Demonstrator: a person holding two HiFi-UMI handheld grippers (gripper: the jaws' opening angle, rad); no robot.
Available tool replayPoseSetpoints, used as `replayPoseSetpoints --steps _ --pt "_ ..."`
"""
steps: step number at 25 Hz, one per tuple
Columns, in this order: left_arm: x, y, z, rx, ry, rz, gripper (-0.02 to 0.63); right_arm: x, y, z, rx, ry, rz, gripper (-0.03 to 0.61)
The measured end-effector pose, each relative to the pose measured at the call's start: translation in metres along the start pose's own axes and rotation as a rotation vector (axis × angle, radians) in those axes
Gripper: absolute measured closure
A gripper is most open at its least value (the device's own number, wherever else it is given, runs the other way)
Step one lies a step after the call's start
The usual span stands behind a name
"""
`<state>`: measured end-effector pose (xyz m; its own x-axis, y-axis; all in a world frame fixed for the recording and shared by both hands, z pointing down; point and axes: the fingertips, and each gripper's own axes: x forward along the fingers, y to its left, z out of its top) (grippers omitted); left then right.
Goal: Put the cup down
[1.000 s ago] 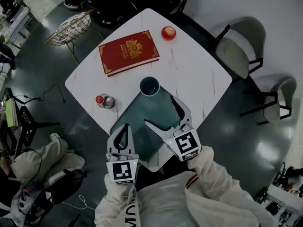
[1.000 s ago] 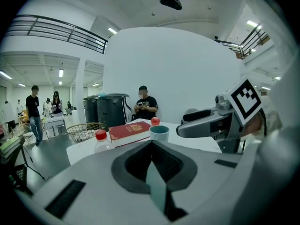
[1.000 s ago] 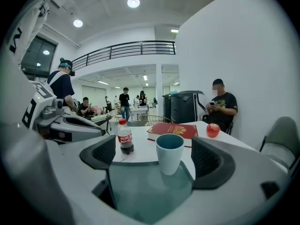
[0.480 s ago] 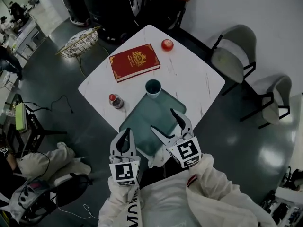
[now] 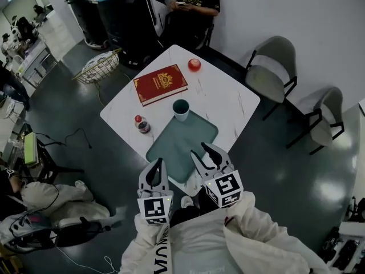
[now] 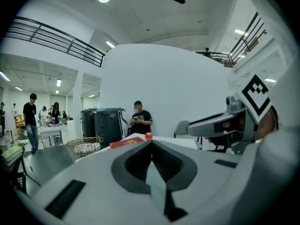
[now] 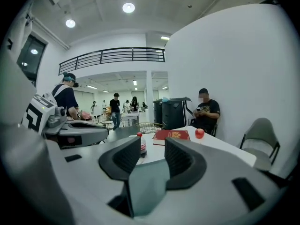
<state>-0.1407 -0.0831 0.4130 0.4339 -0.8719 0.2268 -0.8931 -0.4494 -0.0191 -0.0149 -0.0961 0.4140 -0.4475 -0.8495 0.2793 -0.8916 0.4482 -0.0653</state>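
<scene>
The dark teal cup (image 5: 181, 109) stands upright on the white table (image 5: 228, 99), at the far corner of the green mat (image 5: 181, 144). Nothing touches it. Both grippers hang over the table's near edge, well short of the cup. My right gripper (image 5: 201, 150) (image 7: 152, 149) is closing, with a gap still between its jaws and nothing in it. My left gripper (image 5: 155, 169) (image 6: 151, 146) is shut and empty. The cup is hidden behind the jaws in both gripper views.
On the table lie a red book (image 5: 160, 84), a red apple (image 5: 194, 65) and a small bottle (image 5: 141, 124). A person (image 5: 193, 4) sits at the far side. Two grey chairs (image 5: 268, 67) stand to the right, a wire basket (image 5: 98, 67) to the left.
Both grippers have drawn back from the cup toward the near edge of the table, and the head has risen. The right jaws have narrowed from wide open. The cup stays put.
</scene>
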Motion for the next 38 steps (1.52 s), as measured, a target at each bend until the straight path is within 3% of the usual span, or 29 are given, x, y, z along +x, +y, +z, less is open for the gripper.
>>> replayPoseSetpoints --steps 7,12,14,23,38 --pt "-0.033 -0.019 0.009 0.016 -0.017 -0.042 0.603 -0.039 0.018 0.008 0.002 -0.034 -0.042 0.512" --pt "-0.048 -0.029 0.012 0.023 -0.028 -0.061 0.603 -0.058 0.030 0.008 -0.027 -0.047 -0.051 0.523" --pt "-0.053 -0.032 0.012 0.019 -0.030 -0.064 0.603 -0.066 0.033 0.005 -0.043 -0.035 -0.065 0.571" --pt "-0.067 -0.048 0.010 0.007 -0.005 -0.088 0.603 -0.087 0.054 0.006 -0.111 -0.025 -0.021 0.572" --pt "-0.043 -0.077 0.025 0.038 0.012 -0.058 0.603 -0.088 0.018 0.005 -0.011 -0.021 0.044 0.574"
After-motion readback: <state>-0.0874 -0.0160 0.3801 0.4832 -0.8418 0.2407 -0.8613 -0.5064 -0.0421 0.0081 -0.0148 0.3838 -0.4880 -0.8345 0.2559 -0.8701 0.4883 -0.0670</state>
